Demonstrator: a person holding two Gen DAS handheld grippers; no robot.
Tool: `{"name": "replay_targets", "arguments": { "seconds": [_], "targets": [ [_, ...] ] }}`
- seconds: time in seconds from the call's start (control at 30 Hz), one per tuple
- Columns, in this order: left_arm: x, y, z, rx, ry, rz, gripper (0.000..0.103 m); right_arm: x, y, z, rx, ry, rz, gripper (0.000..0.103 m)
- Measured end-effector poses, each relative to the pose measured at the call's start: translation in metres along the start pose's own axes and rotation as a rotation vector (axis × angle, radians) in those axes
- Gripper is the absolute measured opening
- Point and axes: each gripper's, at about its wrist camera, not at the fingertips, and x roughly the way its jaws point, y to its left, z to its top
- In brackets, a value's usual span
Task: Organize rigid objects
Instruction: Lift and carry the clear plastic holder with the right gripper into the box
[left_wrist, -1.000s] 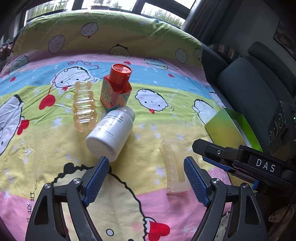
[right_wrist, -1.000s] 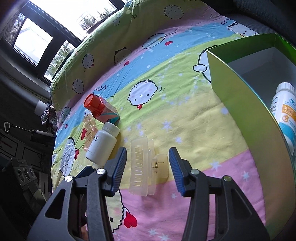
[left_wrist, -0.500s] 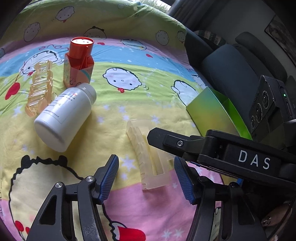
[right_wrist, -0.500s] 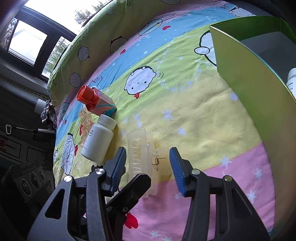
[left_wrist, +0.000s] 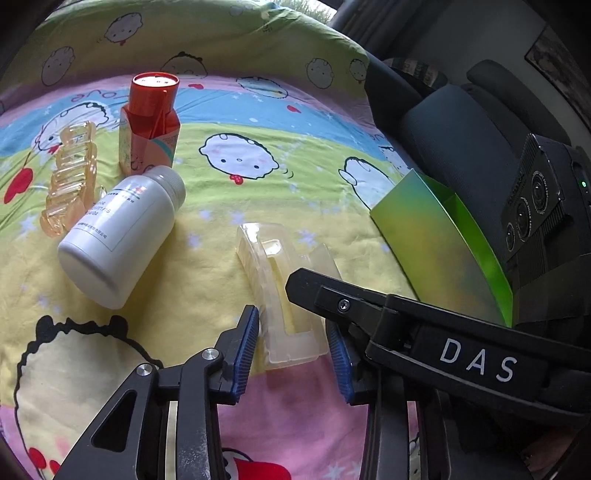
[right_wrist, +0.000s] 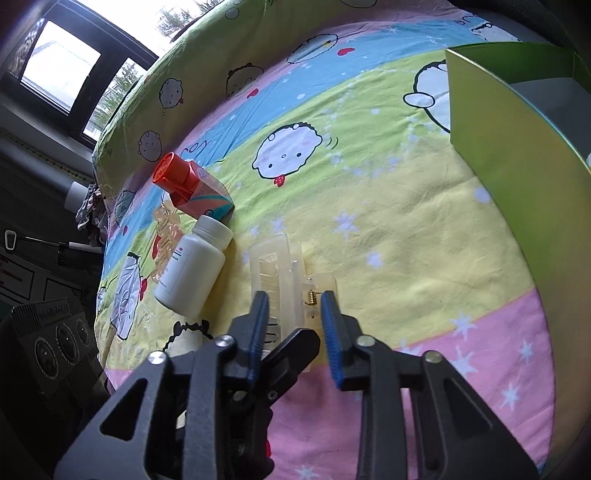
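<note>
A pale translucent hair claw clip (left_wrist: 284, 291) lies on the cartoon-print sheet; it also shows in the right wrist view (right_wrist: 284, 280). My left gripper (left_wrist: 295, 350) has its blue pads close on both sides of the clip's near end. My right gripper (right_wrist: 295, 332) straddles the same clip, pads close beside it near the spring. A white pill bottle (left_wrist: 122, 236) lies on its side to the left, an orange-capped carton (left_wrist: 149, 125) stands behind it, and an amber claw clip (left_wrist: 70, 181) lies at far left.
A green open box (right_wrist: 509, 155) stands at the right, and also shows in the left wrist view (left_wrist: 439, 240). The right gripper's black arm crosses the left wrist view (left_wrist: 424, 332). A dark seat (left_wrist: 461, 147) lies beyond the sheet's right edge.
Both grippers have moved in onto the pale clip and narrowed their jaws around it. The left gripper swung right, away from the white bottle.
</note>
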Motion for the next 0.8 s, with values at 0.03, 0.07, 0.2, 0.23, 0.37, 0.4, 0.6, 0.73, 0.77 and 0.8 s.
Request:
{"name": "replay_targets", "arguments": {
  "seconds": [0.03, 0.07, 0.2, 0.23, 0.37, 0.4, 0.6, 0.73, 0.77, 0.8],
  "targets": [
    [-0.003, -0.002, 0.0, 0.008, -0.01, 0.008, 0.038, -0.001, 0.0, 0.0, 0.0, -0.008, 0.009, 0.022],
    [-0.005, -0.004, 0.0, 0.017, -0.019, 0.016, 0.038, -0.002, -0.001, 0.0, 0.002, -0.011, 0.022, 0.022],
    [-0.014, -0.01, 0.002, 0.039, -0.042, 0.014, 0.038, -0.013, 0.004, -0.002, -0.012, -0.044, 0.026, 0.022],
    [-0.017, -0.013, 0.002, 0.047, -0.051, 0.01, 0.038, -0.017, 0.006, -0.003, -0.02, -0.06, 0.023, 0.022],
    [-0.033, -0.028, 0.004, 0.084, -0.11, 0.003, 0.038, -0.039, 0.012, -0.005, -0.038, -0.128, 0.03, 0.023],
    [-0.036, -0.033, 0.005, 0.094, -0.123, 0.002, 0.038, -0.045, 0.013, -0.005, -0.042, -0.144, 0.033, 0.023],
    [-0.05, -0.062, 0.009, 0.163, -0.186, -0.029, 0.038, -0.081, 0.012, -0.007, -0.042, -0.245, 0.03, 0.025],
    [-0.055, -0.083, 0.011, 0.201, -0.225, -0.049, 0.038, -0.103, 0.007, -0.007, -0.034, -0.31, 0.02, 0.025],
    [-0.056, -0.088, 0.011, 0.208, -0.233, -0.056, 0.038, -0.108, 0.005, -0.007, -0.03, -0.323, 0.017, 0.025],
    [-0.056, -0.094, 0.012, 0.217, -0.241, -0.063, 0.038, -0.114, 0.003, -0.008, -0.024, -0.338, 0.013, 0.025]
  ]
}}
